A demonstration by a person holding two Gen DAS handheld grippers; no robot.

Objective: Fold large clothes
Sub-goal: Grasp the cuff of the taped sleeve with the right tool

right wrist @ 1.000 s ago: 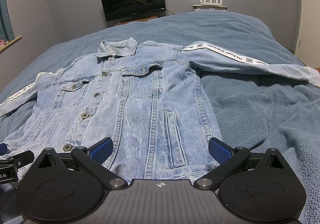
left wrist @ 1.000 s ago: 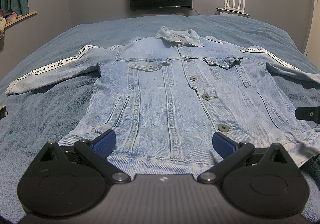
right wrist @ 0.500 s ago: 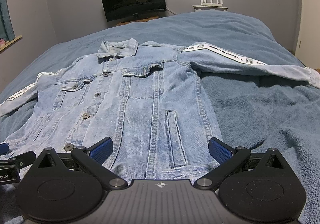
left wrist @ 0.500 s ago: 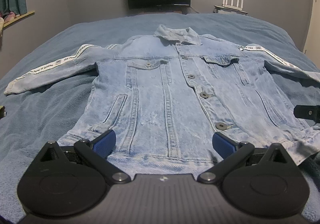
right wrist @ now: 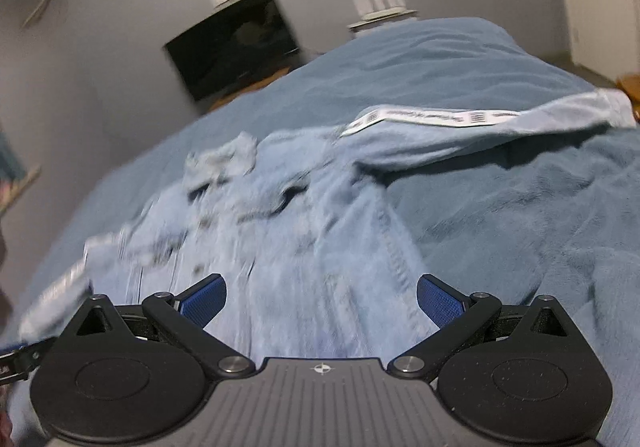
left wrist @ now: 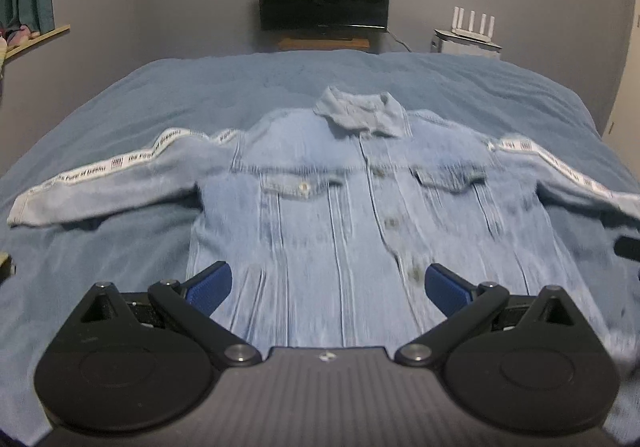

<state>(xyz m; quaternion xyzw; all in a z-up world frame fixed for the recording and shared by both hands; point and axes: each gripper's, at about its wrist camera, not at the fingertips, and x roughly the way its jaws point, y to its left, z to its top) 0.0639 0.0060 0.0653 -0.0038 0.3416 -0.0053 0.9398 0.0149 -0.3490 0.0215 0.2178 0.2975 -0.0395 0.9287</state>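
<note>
Evidently pre-fold: jacket (left wrist: 352,215) lies flat, front up, sleeves spread, on the bed (left wrist: 280,79). Next move likely calls for gripping a sleeve or side edge to fold inward. Left gripper (left wrist: 326,287) level above the hem, right gripper (right wrist: 320,297) tilted; both jaws spread, empty.

Jacket (left wrist: 344,215): light-wash denim, front side up, spread flat on the bed (left wrist: 280,87). Buttoned down the centre; collar (left wrist: 360,113) at the far end, hem nearest the cameras. Two flapped chest pockets. Both sleeves stretched outward to the sides, each carrying a white printed tape stripe (left wrist: 100,167) along its upper edge. Detail is motion-blurred, worse in the right wrist view.
</note>
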